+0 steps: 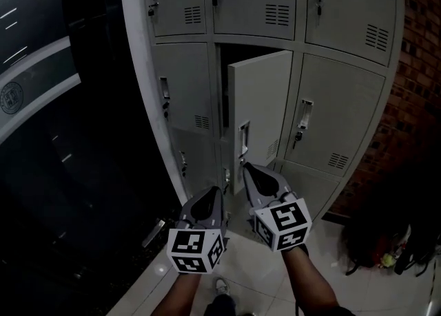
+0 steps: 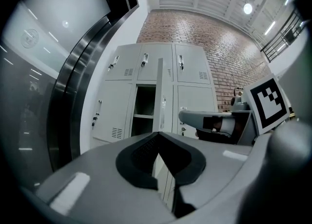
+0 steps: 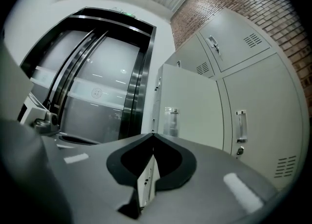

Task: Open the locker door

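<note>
Head view: a bank of grey lockers (image 1: 344, 101) fills the top; a dark glass wall (image 1: 41, 135) with a round emblem (image 1: 10, 98) stands to its left and red brick (image 1: 420, 67) to its right; dark bags (image 1: 386, 246) lie on the pale tiled floor (image 1: 262, 266) by the brick; the locker door (image 1: 260, 104), in the centre of the middle row, is partly swung out, long axis upright, hinged on its right, with its free edge and handle (image 1: 242, 139) on the left beside a dark gap; the right tongs (image 1: 246, 166) are just below the handle; the left tongs (image 1: 215, 191) are lower and to the left, apart from the door

Left gripper view: the left tongs are clenched tip to tip on nothing; ahead, the door shows edge-on as a thin upright strip, with a shelf (image 2: 145, 116) in the open compartment beside it; the right tongs reach in from the right, marker cube (image 2: 268, 103) behind them

Right gripper view: the right tongs are clenched and empty; the door's face, with its clear handle, rises just past the tips, and whether they touch it I cannot tell; the emblem's lettering is too small to read
</note>
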`<state>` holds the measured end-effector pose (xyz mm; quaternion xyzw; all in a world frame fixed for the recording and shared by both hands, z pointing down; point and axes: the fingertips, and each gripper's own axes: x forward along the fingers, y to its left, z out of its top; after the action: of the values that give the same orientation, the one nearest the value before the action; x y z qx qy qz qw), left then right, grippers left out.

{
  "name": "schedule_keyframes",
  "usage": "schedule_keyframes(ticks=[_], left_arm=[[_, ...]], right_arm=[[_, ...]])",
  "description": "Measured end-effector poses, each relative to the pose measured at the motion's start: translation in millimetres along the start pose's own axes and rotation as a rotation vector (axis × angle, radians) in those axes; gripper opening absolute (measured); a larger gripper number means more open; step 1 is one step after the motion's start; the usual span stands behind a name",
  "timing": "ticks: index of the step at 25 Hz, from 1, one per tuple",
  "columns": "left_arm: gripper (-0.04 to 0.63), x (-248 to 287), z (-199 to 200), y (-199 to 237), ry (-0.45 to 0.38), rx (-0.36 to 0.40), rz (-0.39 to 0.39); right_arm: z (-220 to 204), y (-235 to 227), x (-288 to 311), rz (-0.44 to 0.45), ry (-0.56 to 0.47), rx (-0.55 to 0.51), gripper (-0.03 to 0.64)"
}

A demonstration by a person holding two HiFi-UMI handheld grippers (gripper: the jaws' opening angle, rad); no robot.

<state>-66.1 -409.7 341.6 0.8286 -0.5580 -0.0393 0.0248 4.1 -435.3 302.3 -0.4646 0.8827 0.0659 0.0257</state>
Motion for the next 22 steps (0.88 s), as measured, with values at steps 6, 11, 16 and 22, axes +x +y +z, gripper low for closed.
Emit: schedule_keyframes(ticks=[6,11,16,22], left_arm=[[0.006,-40.6,-5.3,-25.9,0.015,0.008,0.024],[0.006,-64.8,-3.6,-44.7,0.02,0.021,0.033],[0.006,-83.8,0.4,-62.1,0.015,0.024,0.02],[0.006,-113.5,9.8,-78.8,-0.007,0.03,-0.006]], right_arm=[[2.4,22.8,-48.2,0.019,-0.003,0.006,0.002],[2.7,35.8,-85.4,0.011,-0.008,0.002,0.002],[-2.3,51.9,-116.8,0.006,0.007,0.008,0.002],[0.8,76.8,-149.9,-0.017,0.006,0.011,0.002]])
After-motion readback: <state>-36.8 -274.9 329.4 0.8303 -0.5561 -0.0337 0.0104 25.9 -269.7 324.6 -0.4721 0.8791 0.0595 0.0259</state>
